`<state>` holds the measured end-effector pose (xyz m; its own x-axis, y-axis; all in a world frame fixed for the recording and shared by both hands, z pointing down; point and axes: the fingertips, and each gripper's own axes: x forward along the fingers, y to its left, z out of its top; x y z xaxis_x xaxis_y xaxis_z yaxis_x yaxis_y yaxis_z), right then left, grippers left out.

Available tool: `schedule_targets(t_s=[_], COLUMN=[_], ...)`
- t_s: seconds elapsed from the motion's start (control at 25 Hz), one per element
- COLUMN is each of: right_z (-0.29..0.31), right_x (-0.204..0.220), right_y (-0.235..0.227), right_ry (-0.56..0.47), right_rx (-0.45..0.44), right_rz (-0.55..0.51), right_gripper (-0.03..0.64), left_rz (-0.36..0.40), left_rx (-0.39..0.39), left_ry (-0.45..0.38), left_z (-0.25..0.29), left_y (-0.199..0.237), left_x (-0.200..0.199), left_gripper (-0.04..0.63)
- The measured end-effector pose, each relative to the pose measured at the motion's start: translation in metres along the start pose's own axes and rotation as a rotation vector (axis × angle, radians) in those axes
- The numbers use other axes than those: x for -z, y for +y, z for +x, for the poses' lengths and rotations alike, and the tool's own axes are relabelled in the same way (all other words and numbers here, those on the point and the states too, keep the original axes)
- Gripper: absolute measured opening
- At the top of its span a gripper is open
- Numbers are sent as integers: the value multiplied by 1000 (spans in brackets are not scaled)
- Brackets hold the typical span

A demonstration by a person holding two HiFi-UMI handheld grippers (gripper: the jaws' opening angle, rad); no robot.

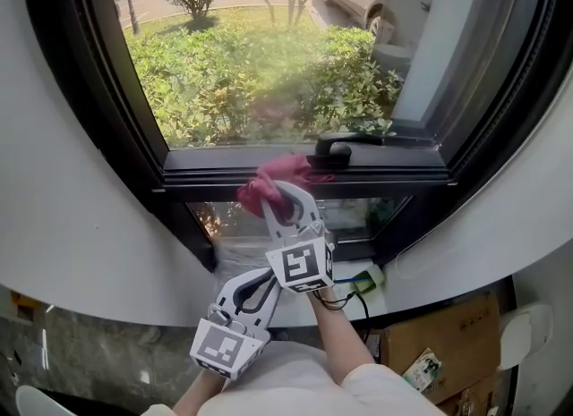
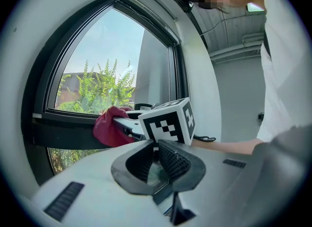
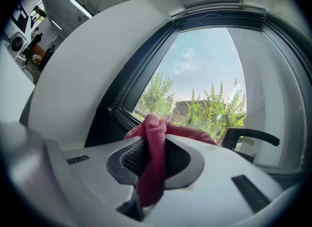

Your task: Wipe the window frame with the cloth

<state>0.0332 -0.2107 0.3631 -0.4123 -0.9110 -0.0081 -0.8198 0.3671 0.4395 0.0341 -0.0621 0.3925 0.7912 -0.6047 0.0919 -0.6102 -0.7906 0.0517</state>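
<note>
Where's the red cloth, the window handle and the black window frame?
red cloth (image 1: 267, 182): head view, middle of the bunched fabric.
window handle (image 1: 335, 148): head view, its rounded black base.
window frame (image 1: 201, 173): head view, bare horizontal bar.

1. Strong daylight comes in through the window pane. The shrubs outside are bright, and the sky in my gripper views is nearly washed out.
2. The window frame shows dark against that light.
3. The cloth in my right gripper is lit from behind, and its hanging fold is shaded.
4. Both gripper views bend hard at the edges and have black corners. The head view curves the frame too.
5. The near body of my left gripper looks slightly soft.
</note>
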Motion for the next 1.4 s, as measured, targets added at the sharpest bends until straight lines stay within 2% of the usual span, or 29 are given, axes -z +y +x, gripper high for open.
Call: schedule_targets(t_s=[0.36, 0.52, 1.12, 1.4], right_z=[-4, -5, -12, -16], right_x=[1, 2, 8, 10], right_y=[-3, -7, -17, -22], right_ry=[9, 15, 22, 24], right_rx=[12, 21, 41, 49], right_rz=[4, 5, 6, 4], right_gripper=[72, 72, 72, 72], left_rz=[-1, -2, 8, 12], left_rx=[-1, 26, 48, 37], left_ry=[2, -13, -30, 3], left_z=[-1, 1, 8, 10], left_y=[-1, -6, -14, -15], left_x=[-2, 0, -4, -4], left_gripper=[41, 41, 41, 41])
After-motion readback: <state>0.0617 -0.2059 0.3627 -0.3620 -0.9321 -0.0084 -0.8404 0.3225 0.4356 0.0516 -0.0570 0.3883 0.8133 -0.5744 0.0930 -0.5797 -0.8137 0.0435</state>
